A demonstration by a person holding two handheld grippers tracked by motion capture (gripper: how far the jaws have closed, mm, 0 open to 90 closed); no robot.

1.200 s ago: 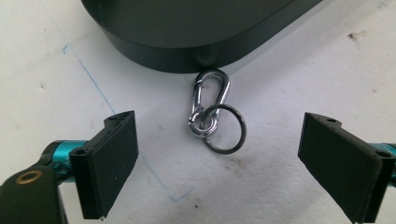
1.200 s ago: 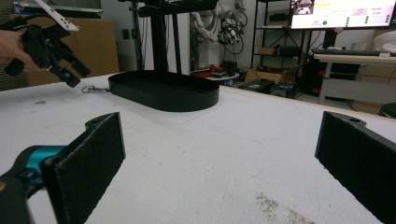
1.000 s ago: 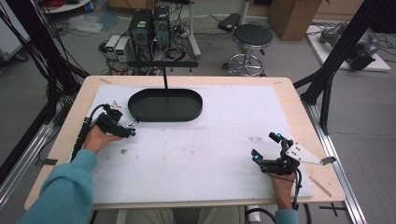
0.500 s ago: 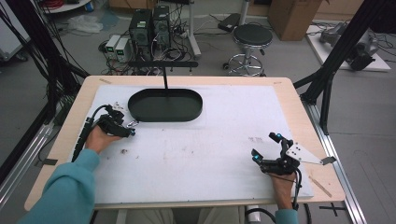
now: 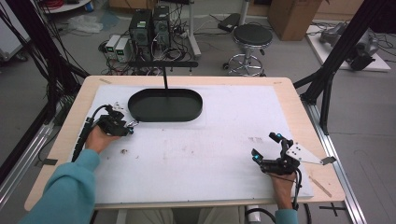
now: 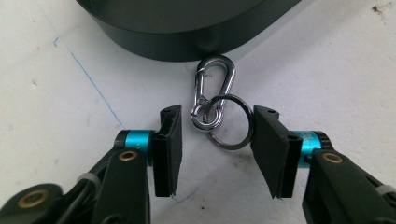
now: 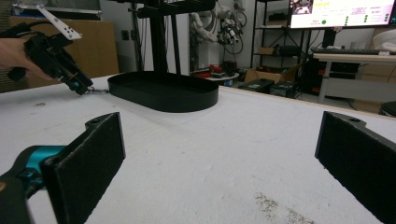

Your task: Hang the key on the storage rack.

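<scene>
— What lies between the jaws of the left gripper [image 6: 215, 156]?

— A shiny metal carabiner [image 6: 214, 92], pear-shaped, linked to a thin round key ring [image 6: 232, 122] of darker steel. Both lie flat on the white table cover [image 6: 70, 107], just in front of the rounded wall of the black tray [image 6: 187, 28]. The jaws stand apart on either side of them; the ring's edge is at or very near the right-hand pad, and the left-hand pad stands off the carabiner.

— And the tray itself?

— A smooth, matte black oval [image 5: 165, 105] with a low rim, set toward the table's far left. A thin black post rises behind it.

— The pads?

— Flat black slabs, foam-like, on teal collars.

— The right gripper [image 5: 270, 150]?

— Near the table's front right corner, well apart from the tray, its jaws spread wide over the bare, speckled cover with nothing between them.
</scene>
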